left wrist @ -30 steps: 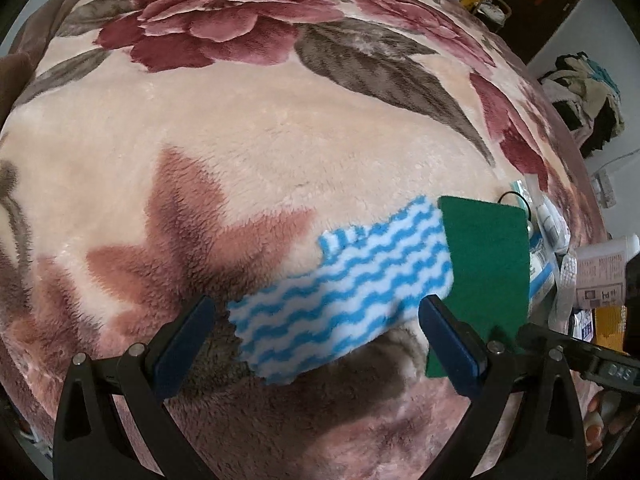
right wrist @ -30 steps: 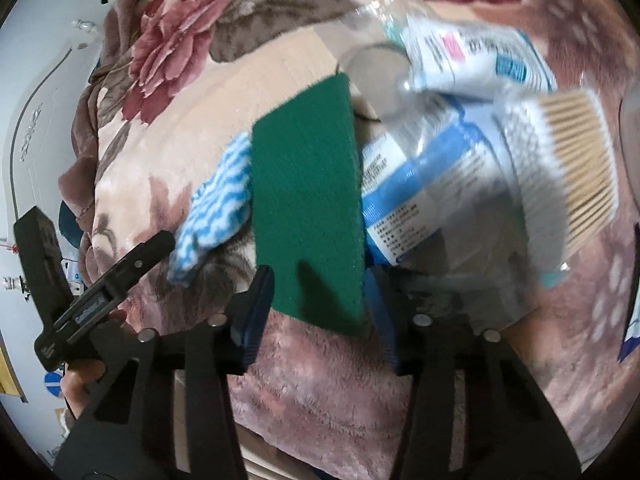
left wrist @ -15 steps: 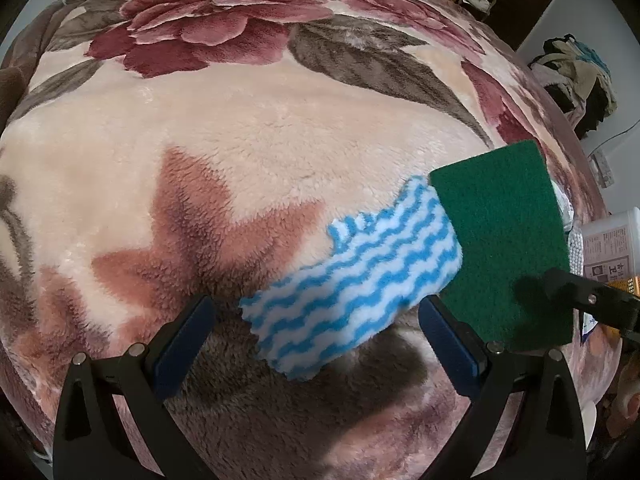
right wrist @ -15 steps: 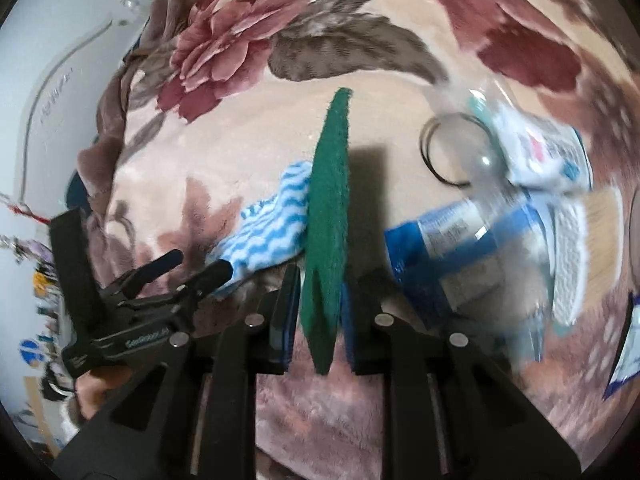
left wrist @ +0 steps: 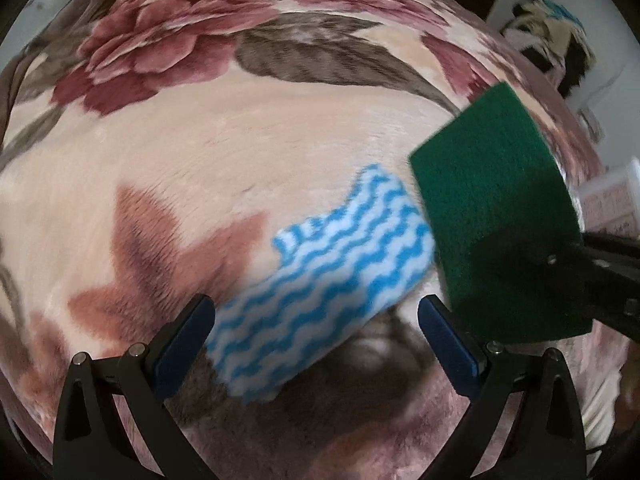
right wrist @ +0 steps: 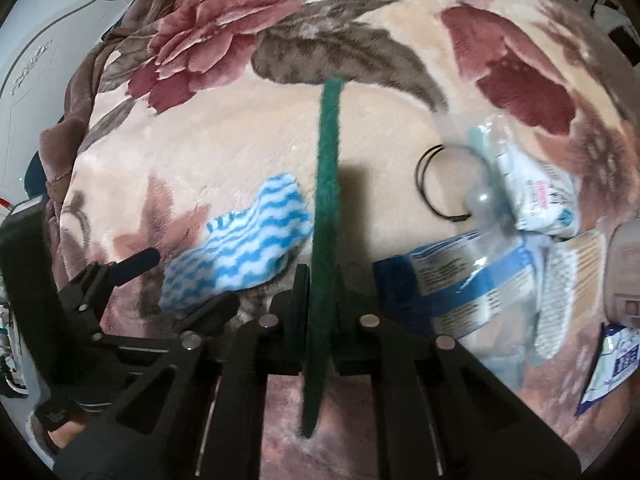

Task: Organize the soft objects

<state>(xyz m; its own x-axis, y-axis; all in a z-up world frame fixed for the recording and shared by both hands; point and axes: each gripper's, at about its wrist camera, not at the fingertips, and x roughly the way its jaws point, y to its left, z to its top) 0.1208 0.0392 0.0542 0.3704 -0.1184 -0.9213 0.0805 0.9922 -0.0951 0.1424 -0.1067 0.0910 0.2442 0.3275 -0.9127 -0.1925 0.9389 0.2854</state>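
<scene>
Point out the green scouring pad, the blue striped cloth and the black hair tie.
green scouring pad (left wrist: 496, 216): left wrist view, middle of its flat face.
blue striped cloth (left wrist: 332, 288): left wrist view, centre of the cloth.
black hair tie (right wrist: 420, 184): right wrist view, left arc of the loop.

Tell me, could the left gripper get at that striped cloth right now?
Probably yes. The left gripper is open above the cloth, which lies bare on the blanket. The green pad, held in the right gripper, hangs alongside, not over it.

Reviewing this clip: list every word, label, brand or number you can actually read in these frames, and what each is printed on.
None can be read.
Blue and white packet: lines of print, too blurred.
White sachet: pink and blue marks, unreadable.
White box: reddish print, blurred.
Wall panel: grey lettering, unreadable.
</scene>
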